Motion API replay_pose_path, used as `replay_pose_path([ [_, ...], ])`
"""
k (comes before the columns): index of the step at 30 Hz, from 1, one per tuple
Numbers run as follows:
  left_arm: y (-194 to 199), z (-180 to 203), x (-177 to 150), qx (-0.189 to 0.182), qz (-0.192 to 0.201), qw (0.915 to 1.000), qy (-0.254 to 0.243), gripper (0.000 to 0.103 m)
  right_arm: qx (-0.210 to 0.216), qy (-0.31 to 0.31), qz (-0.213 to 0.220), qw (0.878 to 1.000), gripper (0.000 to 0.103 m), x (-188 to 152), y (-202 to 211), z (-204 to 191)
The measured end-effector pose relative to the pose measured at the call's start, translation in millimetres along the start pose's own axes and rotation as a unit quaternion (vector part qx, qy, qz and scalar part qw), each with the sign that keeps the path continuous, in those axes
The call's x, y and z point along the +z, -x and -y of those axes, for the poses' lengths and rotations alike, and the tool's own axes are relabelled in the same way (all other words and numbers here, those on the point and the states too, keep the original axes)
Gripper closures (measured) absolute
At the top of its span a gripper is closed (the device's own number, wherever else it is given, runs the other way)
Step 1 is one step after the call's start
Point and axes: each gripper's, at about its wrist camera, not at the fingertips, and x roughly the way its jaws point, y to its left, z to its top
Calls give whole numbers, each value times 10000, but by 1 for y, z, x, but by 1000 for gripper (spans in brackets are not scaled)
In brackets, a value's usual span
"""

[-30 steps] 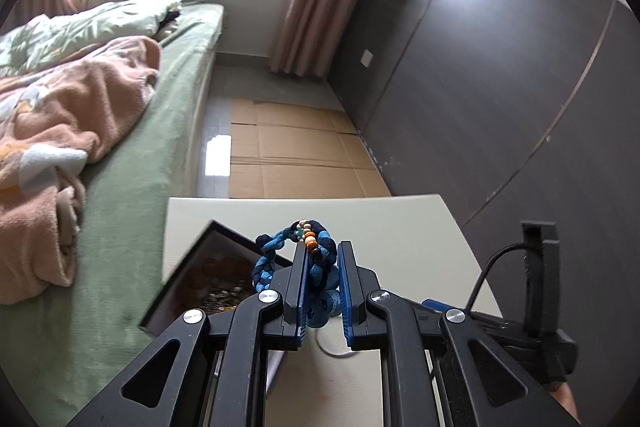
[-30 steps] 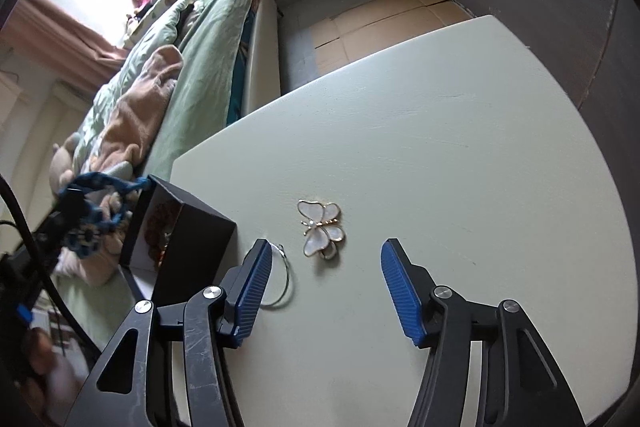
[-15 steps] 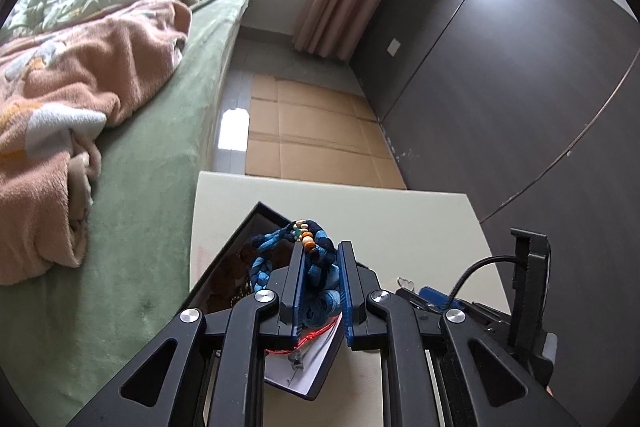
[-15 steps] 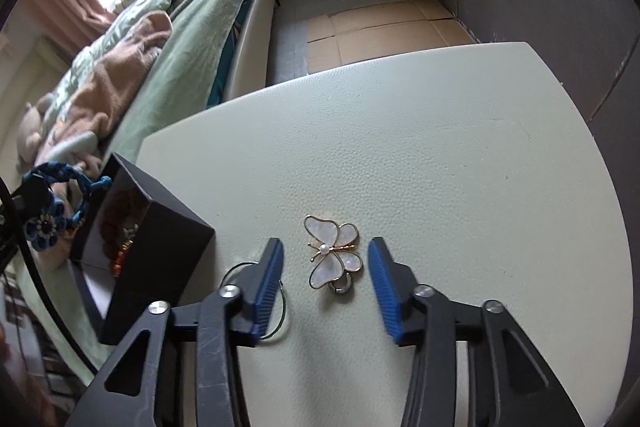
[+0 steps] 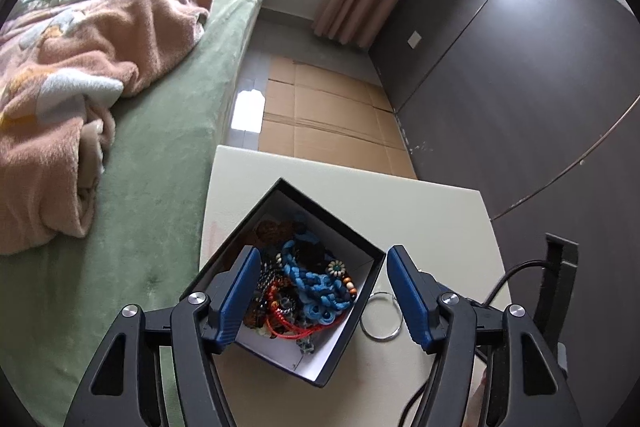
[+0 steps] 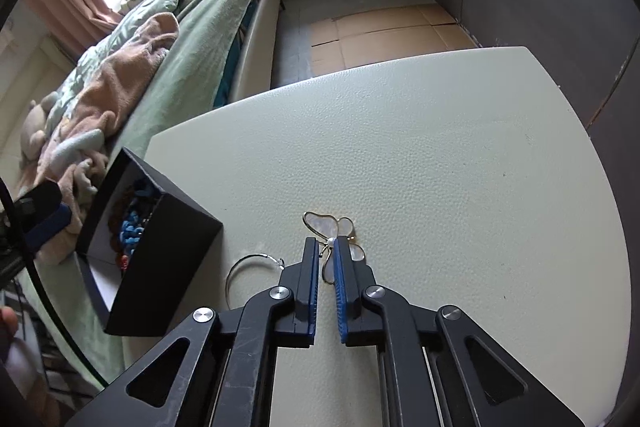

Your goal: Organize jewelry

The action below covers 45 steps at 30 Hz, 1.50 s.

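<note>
A black box (image 5: 362, 241) with white lining sits at the table's left edge, full of jewelry. The blue braided bracelet (image 5: 316, 283) lies inside it on the heap. My left gripper (image 5: 322, 277) hovers over the box, its jaws opening, nothing held between them. In the right wrist view the same box (image 6: 160, 247) stands left of my right gripper (image 6: 326, 247), which is shut on the white butterfly brooch (image 6: 334, 227) lying on the table. A thin silver hoop (image 6: 250, 269) lies between box and brooch; the left wrist view shows this hoop (image 5: 380, 315) beside the box's right corner.
The cream table (image 6: 440, 155) stretches out to the right of the brooch. A green bed with a pink blanket (image 5: 80, 67) borders the table's left side. A dark wall panel (image 5: 520, 87) runs along the right. Cardboard sheets (image 5: 320, 115) cover the floor beyond.
My left gripper moved over the box, opened and dropped the blue bracelet into it. My right gripper closed its jaws onto the butterfly brooch.
</note>
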Motion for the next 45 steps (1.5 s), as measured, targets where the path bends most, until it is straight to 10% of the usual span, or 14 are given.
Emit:
replay_pose_path([
  [13,9,-3,-5,19,52,10000,-37,36,39,-149,136,9998,97,4,16,3],
  [17,9,-3,-4,5,60,10000,-51,36,-66,28,-38,10000,52,5,4,-4],
  [33,10,-10,2,-79,70,9999,119,36,-998,966,-66,9903,71,-3,-21,-33],
  [45,22,-21,0,-57,140,9997,214,36,200,217,5,9996,73,-4,7,-13],
])
